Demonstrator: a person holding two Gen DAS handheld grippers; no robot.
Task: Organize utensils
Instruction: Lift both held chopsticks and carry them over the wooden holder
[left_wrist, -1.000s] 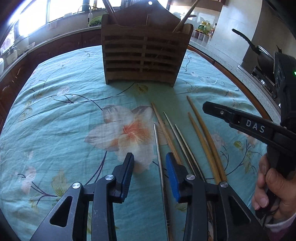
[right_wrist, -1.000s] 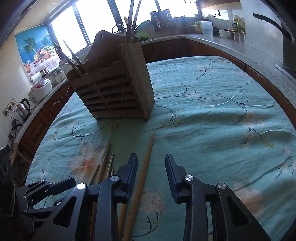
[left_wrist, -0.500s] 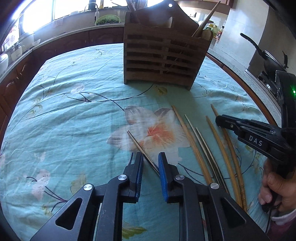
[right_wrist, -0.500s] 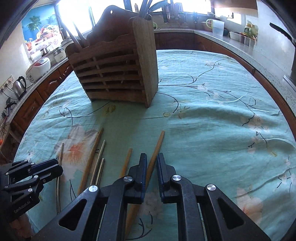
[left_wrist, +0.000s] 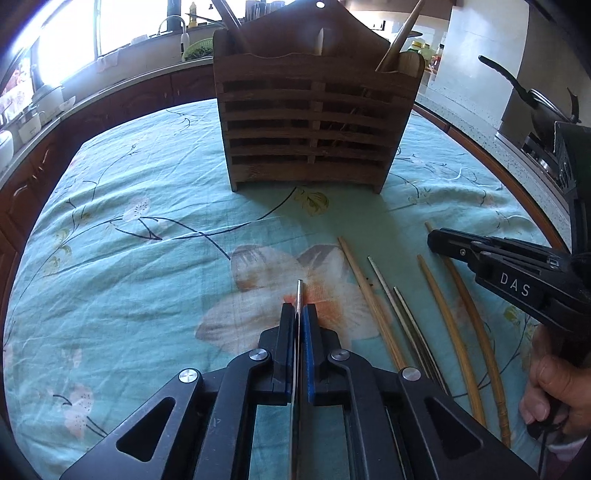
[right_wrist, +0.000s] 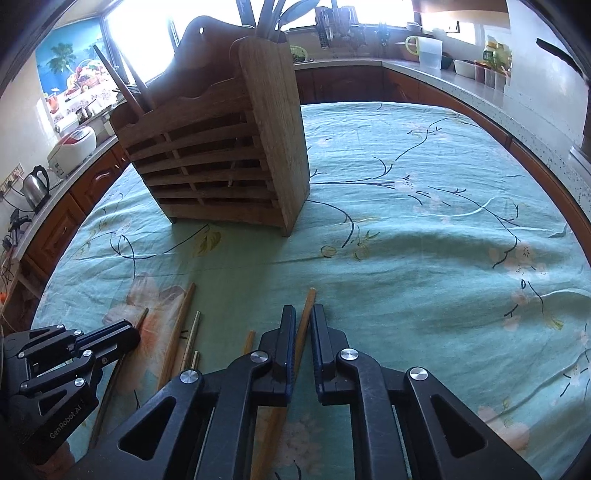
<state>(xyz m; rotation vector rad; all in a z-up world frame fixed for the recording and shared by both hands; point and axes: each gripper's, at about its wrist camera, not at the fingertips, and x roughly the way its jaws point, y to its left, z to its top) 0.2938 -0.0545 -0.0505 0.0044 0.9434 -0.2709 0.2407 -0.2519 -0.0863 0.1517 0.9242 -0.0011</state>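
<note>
Both your grippers have just closed: left gripper pinches a metal chopstick, right gripper a wooden chopstick. Five more chopsticks lie between them (caddy ahead already holds some). Most work remains.

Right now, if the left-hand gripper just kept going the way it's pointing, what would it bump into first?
Probably the flowered tablecloth: the left gripper, shut on a thin metal chopstick, tilts down toward it. The wooden utensil holder stands further along; depth is unclear.
</note>
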